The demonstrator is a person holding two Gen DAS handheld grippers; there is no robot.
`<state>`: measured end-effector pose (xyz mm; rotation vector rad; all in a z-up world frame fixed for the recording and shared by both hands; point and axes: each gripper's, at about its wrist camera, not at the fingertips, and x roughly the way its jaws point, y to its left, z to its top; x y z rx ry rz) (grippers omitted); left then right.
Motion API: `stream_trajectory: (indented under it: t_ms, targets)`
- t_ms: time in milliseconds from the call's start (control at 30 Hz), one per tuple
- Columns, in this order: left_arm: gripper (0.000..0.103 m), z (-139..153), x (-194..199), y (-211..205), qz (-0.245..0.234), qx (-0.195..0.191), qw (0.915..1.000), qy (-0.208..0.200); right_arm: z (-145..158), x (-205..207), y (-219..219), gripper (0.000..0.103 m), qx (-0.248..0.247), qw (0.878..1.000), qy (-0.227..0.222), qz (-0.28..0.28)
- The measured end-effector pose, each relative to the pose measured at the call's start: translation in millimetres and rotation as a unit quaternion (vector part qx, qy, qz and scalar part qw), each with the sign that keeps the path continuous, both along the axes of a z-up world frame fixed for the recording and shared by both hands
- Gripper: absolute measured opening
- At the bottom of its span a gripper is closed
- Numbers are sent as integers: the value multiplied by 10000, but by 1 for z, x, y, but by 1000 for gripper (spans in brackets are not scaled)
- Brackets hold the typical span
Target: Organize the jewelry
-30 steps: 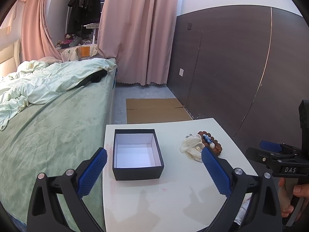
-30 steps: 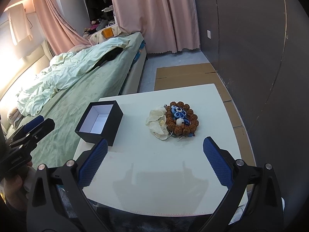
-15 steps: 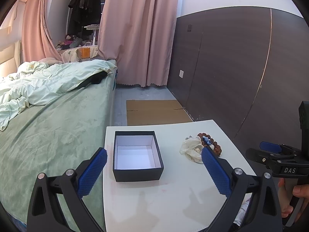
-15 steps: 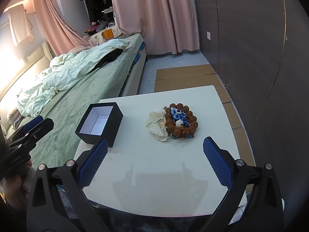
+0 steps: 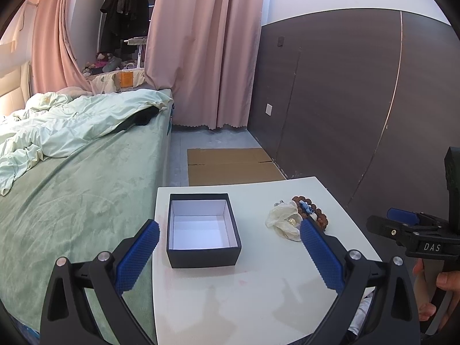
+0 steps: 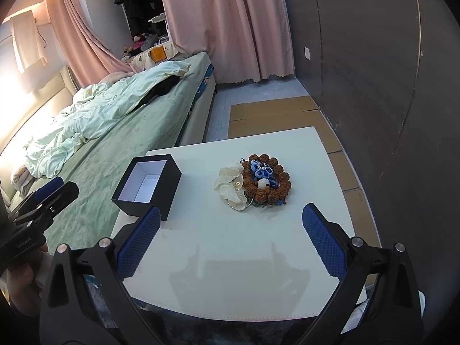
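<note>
White table (image 6: 244, 247) carries one black box (image 6: 149, 185), lidless and empty, and one jewelry heap (image 6: 254, 184). In that heap we count one brown bead bracelet (image 6: 270, 194), one cream flower piece (image 6: 228, 185) and one blue ornament (image 6: 260, 171) inside the ring.

Left gripper (image 5: 227, 251): fingers spread wide, nothing between them; box sits just ahead of its left finger, heap at the tip of its right finger.

Right gripper (image 6: 230, 231): fingers likewise wide apart and empty; heap lies ahead between them, box beyond its left fingertip.

Right wrist view shows the bracelet whole; left wrist view hides part of it behind a finger, but shows the whole box floor.
</note>
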<state>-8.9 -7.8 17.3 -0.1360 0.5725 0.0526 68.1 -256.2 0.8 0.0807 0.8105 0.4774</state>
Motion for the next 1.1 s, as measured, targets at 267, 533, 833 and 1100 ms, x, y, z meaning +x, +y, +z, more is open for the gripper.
stream_trajectory:
  t_ms: [267, 533, 833, 1100]
  targets:
    - [95, 0, -1, -2, -16, -29, 10000, -11, 0, 0, -2, 99, -40, 10000, -38, -19]
    - [95, -2, 7, -4, -25, -165, 9998, -72, 0, 5, 0, 99, -36, 10000, -12, -73]
    - [92, -6, 31, -10, -69, -372, 9993, -49, -6, 29, -8, 99, 347, 9987, 285, -241]
    - [85, -20, 61, -23, -143, -485, 9986, 132, -23, 63, -35, 98, 1017, 9900, 769, -608]
